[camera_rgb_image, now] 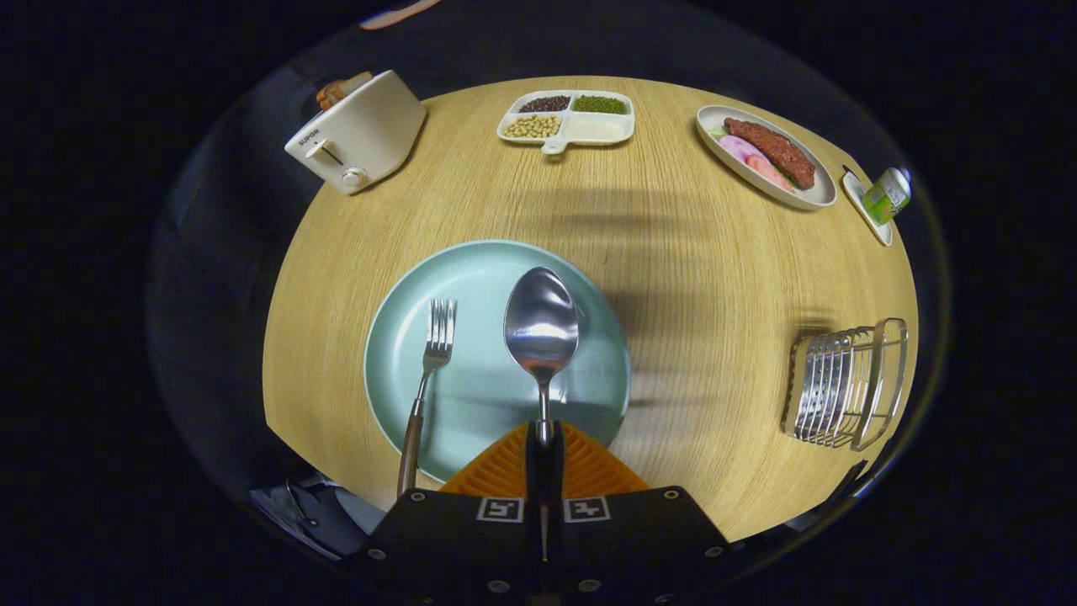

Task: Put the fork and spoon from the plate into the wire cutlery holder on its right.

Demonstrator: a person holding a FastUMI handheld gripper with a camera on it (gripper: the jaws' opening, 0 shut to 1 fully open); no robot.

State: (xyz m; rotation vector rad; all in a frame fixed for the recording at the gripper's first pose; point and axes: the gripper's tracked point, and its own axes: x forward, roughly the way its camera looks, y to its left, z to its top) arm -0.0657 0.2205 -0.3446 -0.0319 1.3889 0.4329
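Claw (544,438) clamped on spoon (541,324) handle, bowl raised just ahead over plate (395,396); fork (425,379) lying left; next likely carry right to wire cutlery holder (848,383)

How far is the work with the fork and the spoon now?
Done: nothing yet; the wire cutlery holder appears empty. In hand: the tongs are shut on the spoon by its handle, its bowl over the plate. Left: carry the spoon to the holder, then take the fork, which lies on the plate, handle over the rim.
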